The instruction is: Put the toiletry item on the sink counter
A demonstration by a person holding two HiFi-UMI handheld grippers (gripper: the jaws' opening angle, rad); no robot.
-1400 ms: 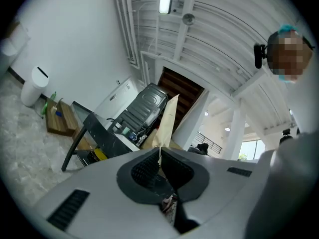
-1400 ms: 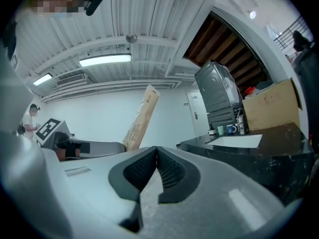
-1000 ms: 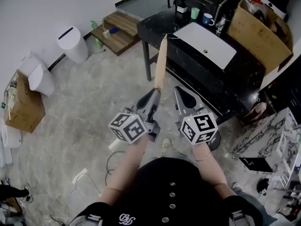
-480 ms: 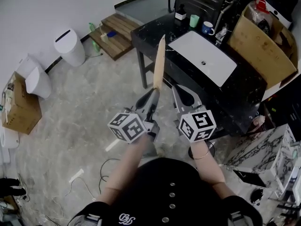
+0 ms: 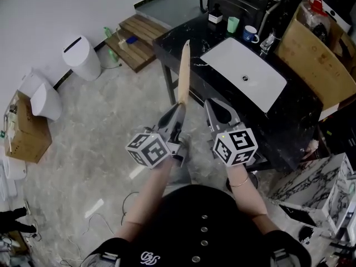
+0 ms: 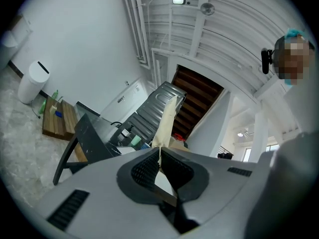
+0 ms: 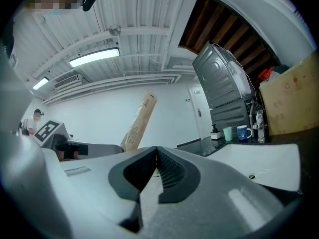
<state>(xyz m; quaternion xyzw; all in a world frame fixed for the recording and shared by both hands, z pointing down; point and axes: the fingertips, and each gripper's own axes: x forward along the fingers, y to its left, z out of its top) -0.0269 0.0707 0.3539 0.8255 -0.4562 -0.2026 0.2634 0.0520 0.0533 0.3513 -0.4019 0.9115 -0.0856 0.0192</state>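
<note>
My left gripper (image 5: 178,107) is shut on the lower end of a long, flat tan toiletry pack (image 5: 182,71). The pack stands up and forward, its tip over the near left corner of the black sink counter (image 5: 172,42). In the left gripper view the pack (image 6: 167,121) rises straight out of the closed jaws of my left gripper (image 6: 159,151). My right gripper (image 5: 212,105) hovers just to the right of it, shut with nothing in it. The right gripper view shows the right gripper (image 7: 156,152) with its jaws together and the pack (image 7: 137,123) off to the left.
The counter carries a white basin (image 5: 245,74), a faucet (image 5: 271,40), a soap bottle (image 5: 214,16), a green cup (image 5: 232,24) and a blue mug (image 5: 251,34). A cardboard box (image 5: 311,54) stands at its right. A white bin (image 5: 81,57) and wooden platform (image 5: 133,35) lie left.
Both grippers and the pack have come nearer the sink counter; the pack's tip now reaches over its left corner. Both grips look unchanged.
</note>
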